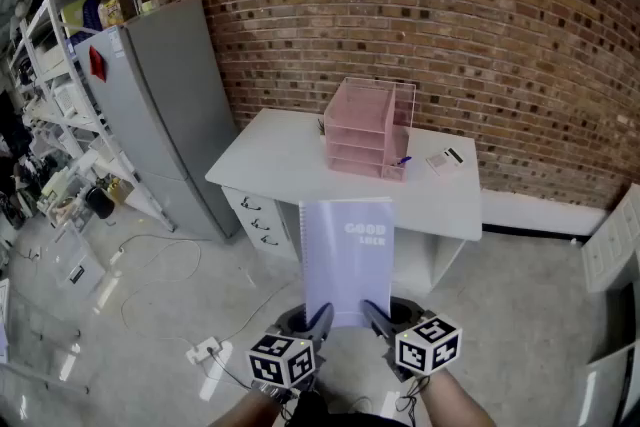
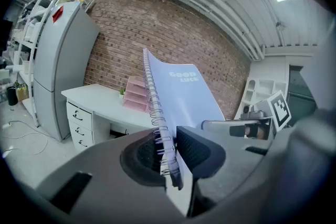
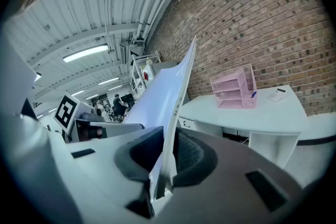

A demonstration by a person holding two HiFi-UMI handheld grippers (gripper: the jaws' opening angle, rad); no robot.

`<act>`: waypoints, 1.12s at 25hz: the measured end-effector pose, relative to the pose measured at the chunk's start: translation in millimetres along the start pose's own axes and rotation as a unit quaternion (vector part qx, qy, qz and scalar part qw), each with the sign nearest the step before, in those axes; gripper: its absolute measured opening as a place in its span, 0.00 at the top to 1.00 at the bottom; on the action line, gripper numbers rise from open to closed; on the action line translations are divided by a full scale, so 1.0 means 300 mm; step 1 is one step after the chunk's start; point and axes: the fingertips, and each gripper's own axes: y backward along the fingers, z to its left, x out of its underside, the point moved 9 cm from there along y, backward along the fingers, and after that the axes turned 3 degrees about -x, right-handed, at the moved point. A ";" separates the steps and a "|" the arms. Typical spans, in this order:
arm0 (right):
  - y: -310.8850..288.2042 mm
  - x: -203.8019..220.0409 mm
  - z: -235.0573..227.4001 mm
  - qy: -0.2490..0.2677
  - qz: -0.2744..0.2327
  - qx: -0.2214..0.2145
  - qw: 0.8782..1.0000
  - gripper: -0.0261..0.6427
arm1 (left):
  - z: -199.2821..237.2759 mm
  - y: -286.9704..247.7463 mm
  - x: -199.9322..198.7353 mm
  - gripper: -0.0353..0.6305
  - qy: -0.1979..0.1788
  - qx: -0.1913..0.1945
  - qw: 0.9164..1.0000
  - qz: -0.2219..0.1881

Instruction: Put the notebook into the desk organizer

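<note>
I hold a pale blue spiral notebook (image 1: 349, 255) flat in front of me with both grippers. My left gripper (image 1: 318, 319) is shut on its spiral-bound left edge (image 2: 157, 118), near the bottom corner. My right gripper (image 1: 377, 317) is shut on the notebook's open right edge (image 3: 176, 97). The pink desk organizer (image 1: 366, 128) with stacked trays stands on the white desk (image 1: 290, 165) ahead, well beyond the notebook. It also shows small in both gripper views as the organizer (image 2: 137, 96) and the organizer (image 3: 234, 88).
A grey refrigerator (image 1: 165, 105) stands left of the desk, with shelving (image 1: 55, 65) beyond it. A calculator (image 1: 446, 159) lies on the desk right of the organizer. A power strip and cables (image 1: 205, 351) lie on the floor. A brick wall (image 1: 480, 25) backs the desk.
</note>
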 end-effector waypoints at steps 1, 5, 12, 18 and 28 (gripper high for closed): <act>0.000 -0.001 0.000 0.000 0.002 0.000 1.000 0.89 | 0.000 0.000 -0.001 0.85 0.000 0.000 1.000 0.000; -0.002 -0.004 -0.003 0.004 0.001 0.000 1.000 0.88 | 0.002 -0.006 -0.001 0.85 0.003 0.000 1.000 -0.001; -0.037 -0.014 0.008 0.004 0.004 0.006 1.000 0.88 | 0.039 -0.006 -0.014 0.85 0.005 0.002 1.000 0.000; -0.111 -0.025 0.008 -0.001 0.005 0.012 1.000 0.88 | 0.115 -0.024 -0.034 0.85 0.006 0.009 1.000 0.004; -0.318 -0.074 0.000 -0.021 0.011 0.036 0.999 0.88 | 0.329 -0.089 -0.110 0.85 0.010 0.031 0.999 0.019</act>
